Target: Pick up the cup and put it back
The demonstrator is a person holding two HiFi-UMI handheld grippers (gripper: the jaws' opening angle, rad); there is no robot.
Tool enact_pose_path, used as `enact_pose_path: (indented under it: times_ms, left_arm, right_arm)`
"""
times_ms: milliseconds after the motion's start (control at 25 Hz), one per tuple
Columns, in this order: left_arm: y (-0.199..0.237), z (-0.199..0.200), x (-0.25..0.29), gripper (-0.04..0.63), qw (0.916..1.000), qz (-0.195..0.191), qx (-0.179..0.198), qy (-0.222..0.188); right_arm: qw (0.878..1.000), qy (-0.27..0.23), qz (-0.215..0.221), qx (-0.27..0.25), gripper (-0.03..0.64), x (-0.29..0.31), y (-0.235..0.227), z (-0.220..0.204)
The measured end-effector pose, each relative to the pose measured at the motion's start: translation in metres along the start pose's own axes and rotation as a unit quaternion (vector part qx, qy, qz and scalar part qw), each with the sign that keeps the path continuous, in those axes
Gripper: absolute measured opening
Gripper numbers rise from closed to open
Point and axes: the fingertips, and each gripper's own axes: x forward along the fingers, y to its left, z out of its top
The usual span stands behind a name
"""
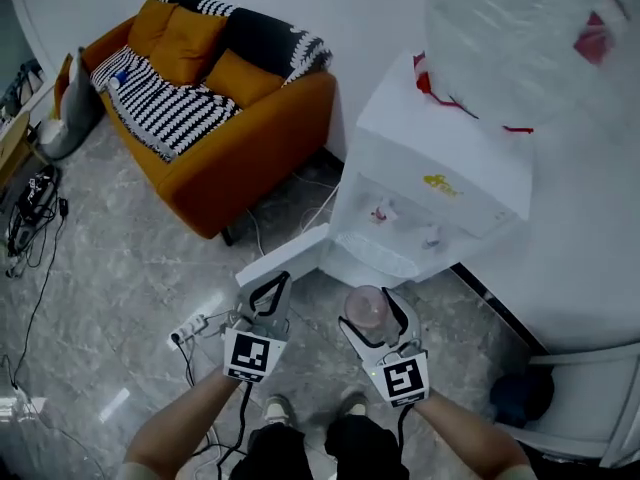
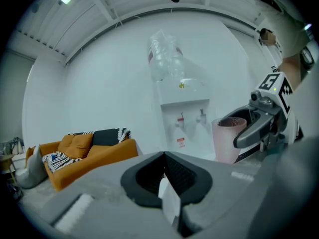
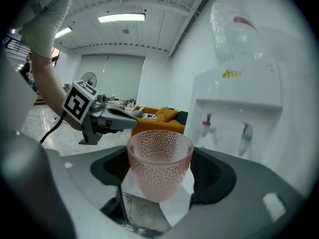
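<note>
A pink dimpled cup (image 1: 367,308) stands upright between the jaws of my right gripper (image 1: 373,306), which is shut on it. In the right gripper view the cup (image 3: 159,163) fills the middle, with the black pads (image 3: 212,171) against its sides. It is held in the air in front of the white water dispenser (image 1: 440,188), below its red tap (image 1: 380,211) and blue tap (image 1: 430,236). My left gripper (image 1: 270,290) hovers level with it to the left, jaws together and empty. In the left gripper view the cup (image 2: 227,138) shows at the right.
An upturned clear bottle (image 1: 520,38) tops the dispenser. An orange sofa (image 1: 210,98) with a striped blanket stands at the back left. A power strip (image 1: 190,326) and cables lie on the marble floor. A white panel (image 1: 285,258) juts from the dispenser's base. A dark round object (image 1: 520,393) sits at the right.
</note>
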Motion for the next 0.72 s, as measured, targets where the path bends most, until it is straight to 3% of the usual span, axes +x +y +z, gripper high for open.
enact_pose_path:
  times_ms: [120,320,440,720]
  left_arm:
    - [0.010,0.049,-0.020,0.002,1.0000,0.002,-0.007,0.000]
    - [0.019,0.152,-0.061,0.003,0.9993,0.010,-0.005,-0.035]
    - [0.015,0.209,-0.082,0.002,0.9992,-0.006,0.010,-0.039]
    - [0.018,0.322,-0.124,0.003,0.9977,-0.019,0.029,-0.058]
  right_arm:
    - [1.000,-0.014,0.007,0.006,0.376,-0.021,-0.004,0.066]
    - [0.999,-0.023,0.006,0.029,0.376,-0.068,-0.015,0.180]
    - [0.998,-0.042,0.009,0.041,0.376,-0.099,-0.021,0.242]
    - [0.998,-0.050,0.027,0.015,0.376,-0.158,-0.031,0.343]
